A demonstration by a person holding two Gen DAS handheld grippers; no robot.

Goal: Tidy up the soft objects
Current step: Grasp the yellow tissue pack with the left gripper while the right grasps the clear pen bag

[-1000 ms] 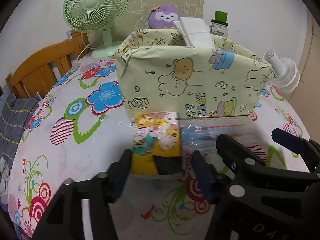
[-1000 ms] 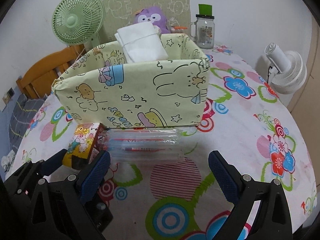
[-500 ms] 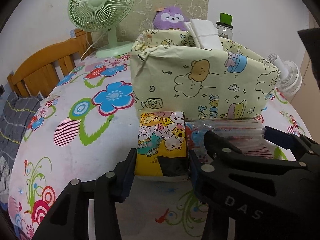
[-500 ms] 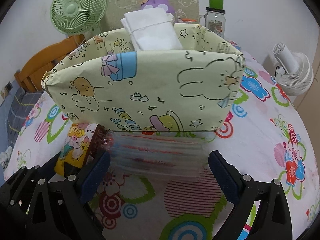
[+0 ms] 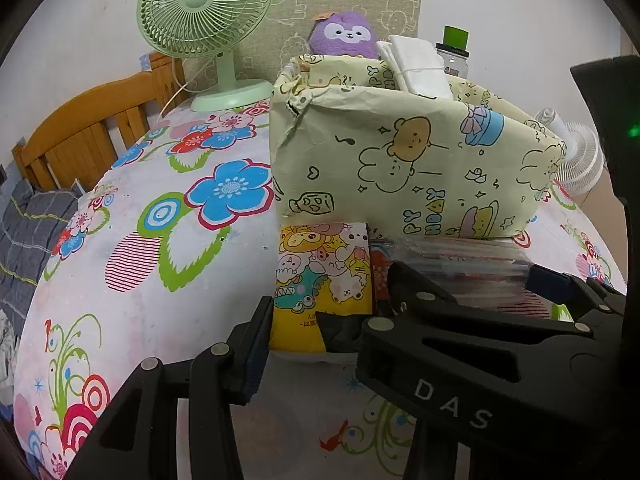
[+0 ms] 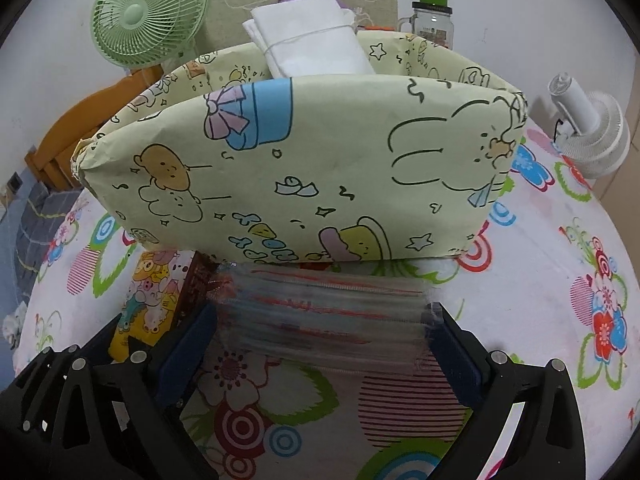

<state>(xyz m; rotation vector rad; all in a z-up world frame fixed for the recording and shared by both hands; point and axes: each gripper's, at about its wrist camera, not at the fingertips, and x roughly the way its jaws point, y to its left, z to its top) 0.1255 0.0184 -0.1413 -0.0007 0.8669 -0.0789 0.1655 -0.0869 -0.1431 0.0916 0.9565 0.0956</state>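
The left gripper (image 5: 316,336) is seen clenched on the yellow cartoon-printed packet (image 5: 324,280), one blue pad (image 5: 256,348) being pressed against its left edge while the other finger is hidden behind the right gripper's black frame. The right gripper (image 6: 326,344) is closed around the clear plastic pack (image 6: 324,316), whose crinkled ends are touched by both blue pads (image 6: 192,344). The two packs are laid side by side on the flowered tablecloth (image 5: 132,264), just in front of the pale yellow fabric basket (image 6: 304,176). A bundle of white cloth tied with string (image 6: 308,46) is held in the basket. Farther away, a purple plush toy (image 5: 346,36), a green desk fan (image 5: 206,4) at the left and a glass jar with green lid (image 6: 432,20) are seen, and a white fan (image 6: 588,136) at the right
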